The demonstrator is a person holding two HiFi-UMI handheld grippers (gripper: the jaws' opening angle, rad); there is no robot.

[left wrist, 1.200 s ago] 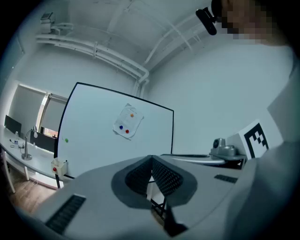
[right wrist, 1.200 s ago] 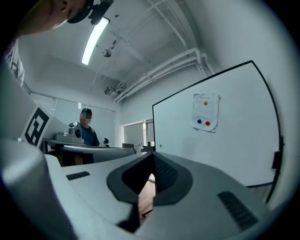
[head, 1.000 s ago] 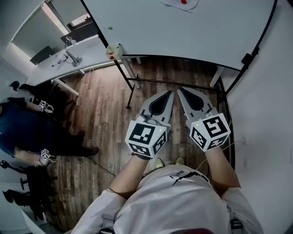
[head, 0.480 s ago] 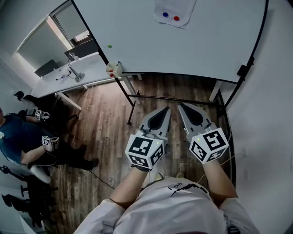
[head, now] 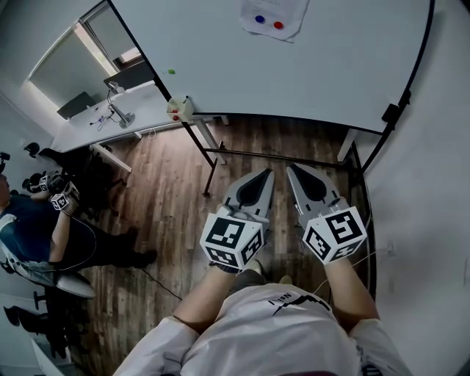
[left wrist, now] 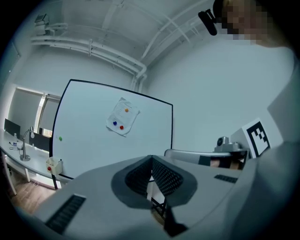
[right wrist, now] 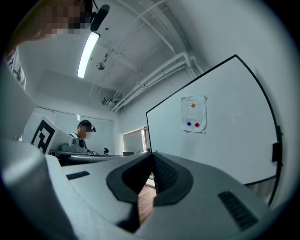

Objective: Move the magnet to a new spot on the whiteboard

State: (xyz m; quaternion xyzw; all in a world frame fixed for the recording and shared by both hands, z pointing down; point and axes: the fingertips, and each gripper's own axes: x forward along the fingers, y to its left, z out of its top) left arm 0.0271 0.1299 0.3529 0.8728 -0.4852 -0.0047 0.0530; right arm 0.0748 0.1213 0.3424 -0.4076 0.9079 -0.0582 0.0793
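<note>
The red magnet (head: 278,25) and the blue magnet (head: 259,19) sit side by side on a sheet of paper (head: 290,11) high up on the whiteboard (head: 330,66). A green magnet (head: 171,71) sticks alone near the board's left edge. Only the two gripper views show an orange magnet (left wrist: 126,110) higher up on the paper; the head view cuts that part off. Only the head view shows the wood floor (head: 169,198) and both tongs together. The left tongs (head: 266,175) and the right tongs (head: 292,169) are side by side, away from the board, each shut tight with nothing in it. A second ago just the red magnet peeked in at the top of the head view. Now more of the paper shows, and the seated person (head: 33,235) at the left holds both hands closer together.
</note>
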